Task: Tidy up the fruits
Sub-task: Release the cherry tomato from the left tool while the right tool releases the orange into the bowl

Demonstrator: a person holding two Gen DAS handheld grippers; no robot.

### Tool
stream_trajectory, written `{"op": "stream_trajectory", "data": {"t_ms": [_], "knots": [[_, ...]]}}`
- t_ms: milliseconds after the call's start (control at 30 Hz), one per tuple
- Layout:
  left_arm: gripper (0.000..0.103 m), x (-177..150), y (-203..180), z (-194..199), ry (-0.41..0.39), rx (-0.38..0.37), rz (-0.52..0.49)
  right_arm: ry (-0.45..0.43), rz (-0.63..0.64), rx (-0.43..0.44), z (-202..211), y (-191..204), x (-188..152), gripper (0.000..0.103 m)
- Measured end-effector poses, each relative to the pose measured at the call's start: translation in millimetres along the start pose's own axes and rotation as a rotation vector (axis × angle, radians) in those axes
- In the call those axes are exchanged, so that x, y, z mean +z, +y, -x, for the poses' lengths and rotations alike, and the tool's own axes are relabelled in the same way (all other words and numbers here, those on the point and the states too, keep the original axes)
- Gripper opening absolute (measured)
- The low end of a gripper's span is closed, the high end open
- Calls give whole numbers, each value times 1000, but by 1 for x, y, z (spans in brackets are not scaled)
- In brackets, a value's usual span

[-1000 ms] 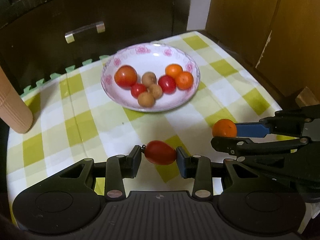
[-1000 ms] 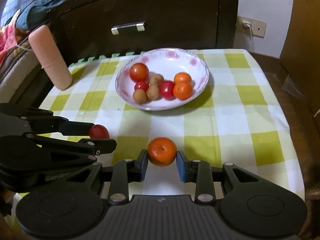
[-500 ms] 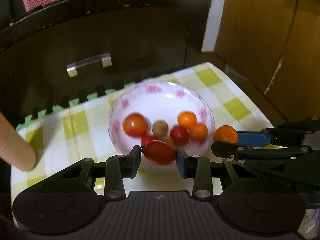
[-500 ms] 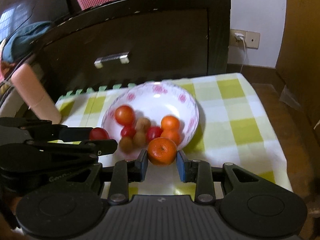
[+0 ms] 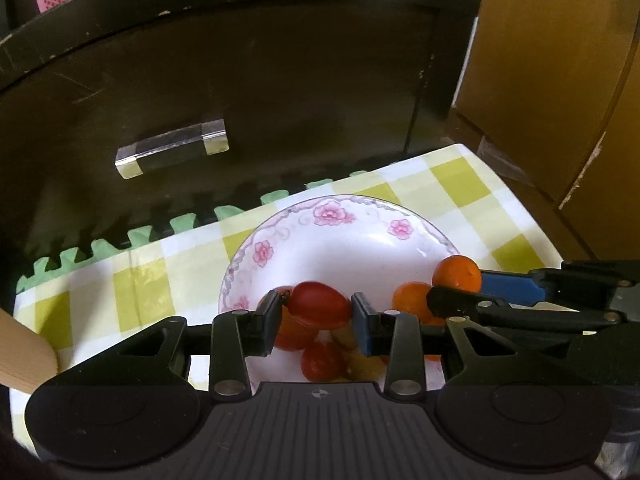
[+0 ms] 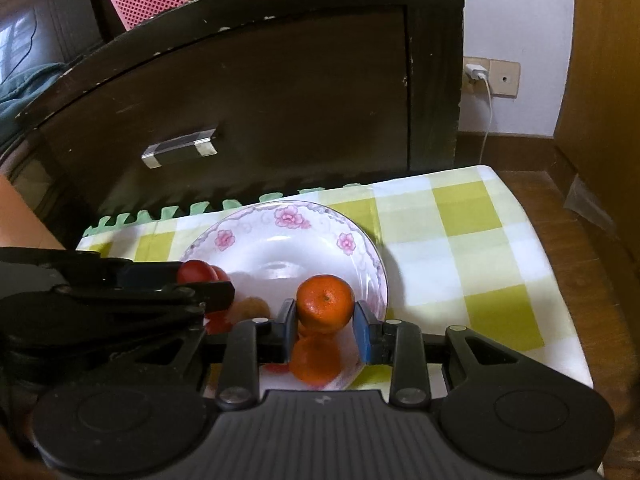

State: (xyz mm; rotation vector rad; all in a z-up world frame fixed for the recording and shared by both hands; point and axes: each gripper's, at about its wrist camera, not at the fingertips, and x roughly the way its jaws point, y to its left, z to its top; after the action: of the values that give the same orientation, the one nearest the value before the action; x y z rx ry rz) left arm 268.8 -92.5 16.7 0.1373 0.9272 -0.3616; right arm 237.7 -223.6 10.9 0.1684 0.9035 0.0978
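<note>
Checked tablecloth [image 6: 472, 240]; both grippers apparently hold fruit over plate [image 5: 320, 216].

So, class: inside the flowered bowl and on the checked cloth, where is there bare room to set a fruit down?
The bowl's far half, beneath the pink flowers, is bare white. The checked cloth right of the bowl is bare too. The near half is crowded: fruit lies under the left gripper's tomato and the right gripper's orange.
</note>
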Motion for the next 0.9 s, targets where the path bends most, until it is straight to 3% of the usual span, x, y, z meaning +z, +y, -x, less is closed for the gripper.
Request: {"op": "stream_trajectory", "data": {"t_ms": [900], "knots": [[49, 17, 3, -18, 16, 28, -3, -5, -98, 42, -25, -15, 10, 31]]}}
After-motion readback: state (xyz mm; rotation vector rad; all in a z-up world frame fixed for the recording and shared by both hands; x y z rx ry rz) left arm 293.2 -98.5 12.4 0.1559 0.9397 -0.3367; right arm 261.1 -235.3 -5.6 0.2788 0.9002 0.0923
